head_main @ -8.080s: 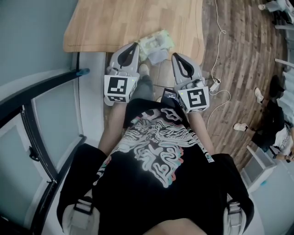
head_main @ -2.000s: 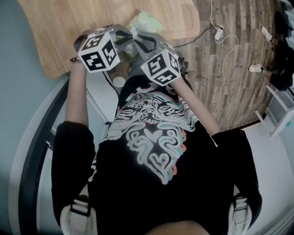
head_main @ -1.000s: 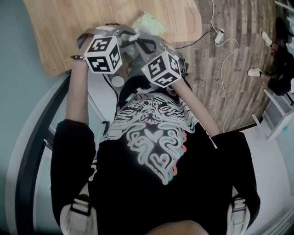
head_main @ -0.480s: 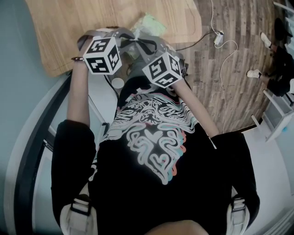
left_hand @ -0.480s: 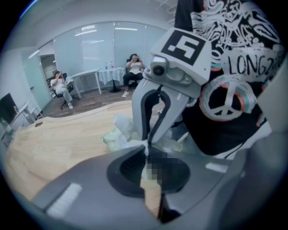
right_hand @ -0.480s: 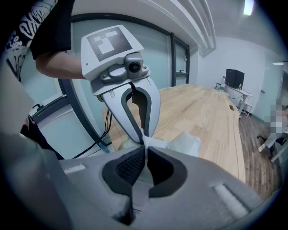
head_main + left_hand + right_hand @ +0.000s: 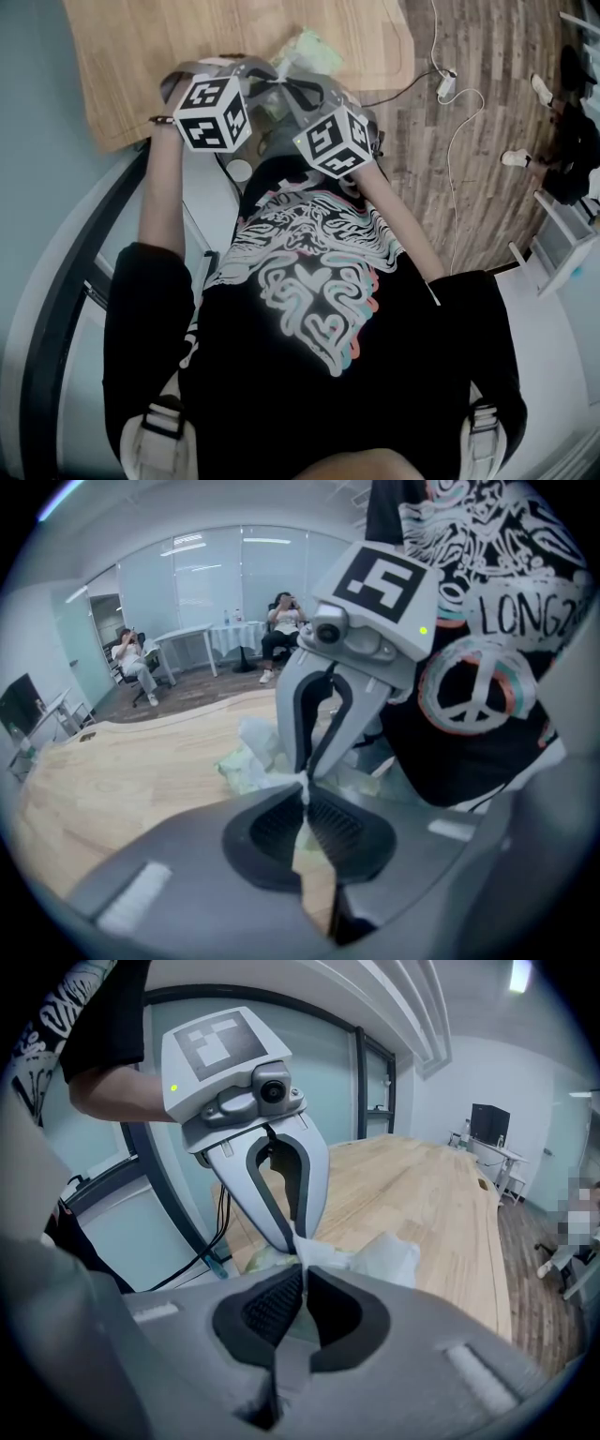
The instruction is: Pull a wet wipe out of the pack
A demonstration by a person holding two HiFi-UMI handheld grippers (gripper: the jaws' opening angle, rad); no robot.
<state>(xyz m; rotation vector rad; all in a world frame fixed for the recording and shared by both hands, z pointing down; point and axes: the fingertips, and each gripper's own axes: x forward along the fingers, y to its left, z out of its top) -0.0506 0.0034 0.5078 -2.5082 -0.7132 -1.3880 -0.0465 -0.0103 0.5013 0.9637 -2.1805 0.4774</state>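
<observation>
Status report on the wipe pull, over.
Left claw shut on wet wipe. Right claw shut on it too, tip to tip. Pack lies on the table. Nothing blocking seen.

A black T-shirt (image 7: pixel 319 309) shows a white swirl print. The left gripper (image 7: pixel 303 794) and right gripper (image 7: pixel 302 1269) are grey, topped by black-and-white cubes (image 7: pixel 211 112).

Pale green pack (image 7: pixel 314 47), white wipe (image 7: pixel 325 1254), blond table (image 7: pixel 169 47).

Office, glass partitions (image 7: pixel 211 574), desks (image 7: pixel 192 635), monitor (image 7: pixel 490 1121)
</observation>
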